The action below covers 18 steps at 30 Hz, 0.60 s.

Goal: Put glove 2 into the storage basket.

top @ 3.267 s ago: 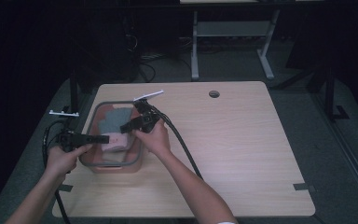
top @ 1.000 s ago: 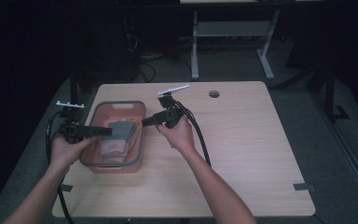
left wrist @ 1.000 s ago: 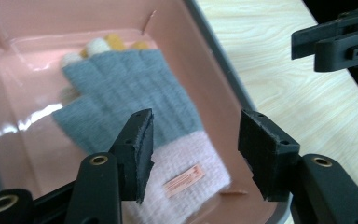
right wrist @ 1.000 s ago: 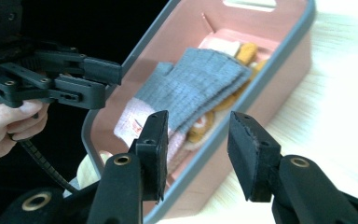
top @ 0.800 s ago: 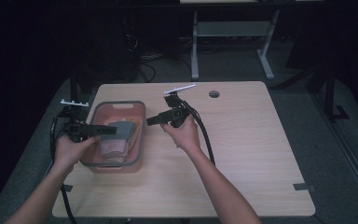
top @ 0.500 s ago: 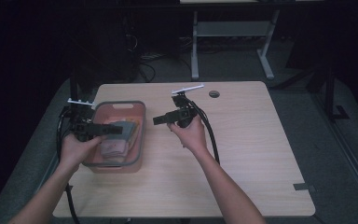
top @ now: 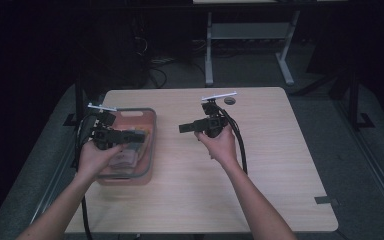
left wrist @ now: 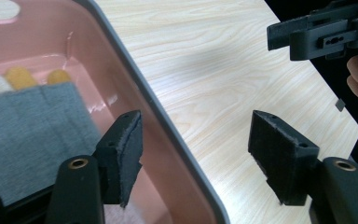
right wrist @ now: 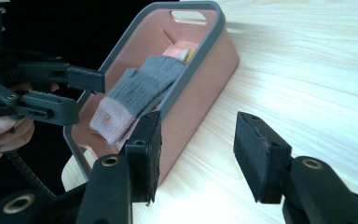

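A pink bin [top: 151, 150] with a grey rim stands on the left part of the wooden table [top: 280, 165]. Inside lies a grey sock [right wrist: 142, 95] with a pale pink cuff, seen too as grey cloth [left wrist: 28, 126] beside small yellow and white pieces [left wrist: 18, 77]. My left gripper [top: 138, 135] hovers over the bin, open, one jaw inside the rim [left wrist: 168, 126] and one outside [left wrist: 198, 158]. My right gripper [top: 182, 128] is held open above bare table right of the bin [right wrist: 203, 156], pointing at it. Both pairs of jaws have just been opening with nothing between them.
A small round grommet [top: 228, 100] sits near the table's far edge. Bare wood stretches right of and in front of the bin. Beyond the table are a desk frame [top: 210, 55] and cables on a dark floor.
The right gripper has drawn out of the bin and moved right over the table. The left gripper has shifted a little toward the bin's right side. Both jaws stand wider.
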{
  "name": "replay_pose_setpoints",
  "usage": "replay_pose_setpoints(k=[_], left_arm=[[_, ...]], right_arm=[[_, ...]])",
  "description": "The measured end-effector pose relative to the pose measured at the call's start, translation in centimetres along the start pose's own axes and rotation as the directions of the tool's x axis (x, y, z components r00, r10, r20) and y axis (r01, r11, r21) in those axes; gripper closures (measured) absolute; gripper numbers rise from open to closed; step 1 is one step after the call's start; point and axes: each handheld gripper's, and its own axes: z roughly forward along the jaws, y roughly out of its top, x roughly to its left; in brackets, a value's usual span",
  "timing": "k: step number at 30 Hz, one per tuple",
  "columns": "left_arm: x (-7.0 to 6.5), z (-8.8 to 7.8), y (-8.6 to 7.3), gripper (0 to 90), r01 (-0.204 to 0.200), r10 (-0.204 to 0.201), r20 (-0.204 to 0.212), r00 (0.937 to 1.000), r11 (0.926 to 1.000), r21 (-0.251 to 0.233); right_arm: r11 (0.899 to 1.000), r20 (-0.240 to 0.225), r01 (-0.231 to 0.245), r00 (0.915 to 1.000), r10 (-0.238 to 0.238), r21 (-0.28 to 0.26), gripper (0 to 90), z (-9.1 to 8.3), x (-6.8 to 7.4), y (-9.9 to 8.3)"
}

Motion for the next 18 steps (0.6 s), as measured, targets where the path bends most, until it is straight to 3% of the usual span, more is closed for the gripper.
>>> replay_pose_setpoints(k=[18], left_arm=[[-3.2,3.1,0.7,27.4,-0.052,0.051,0.049,0.9975,0.9983,0.026]], right_arm=[[0.998,0.041,-0.043,0.9982,0.045,-0.040,47.4,-3.9,-2.9,-1.7]])
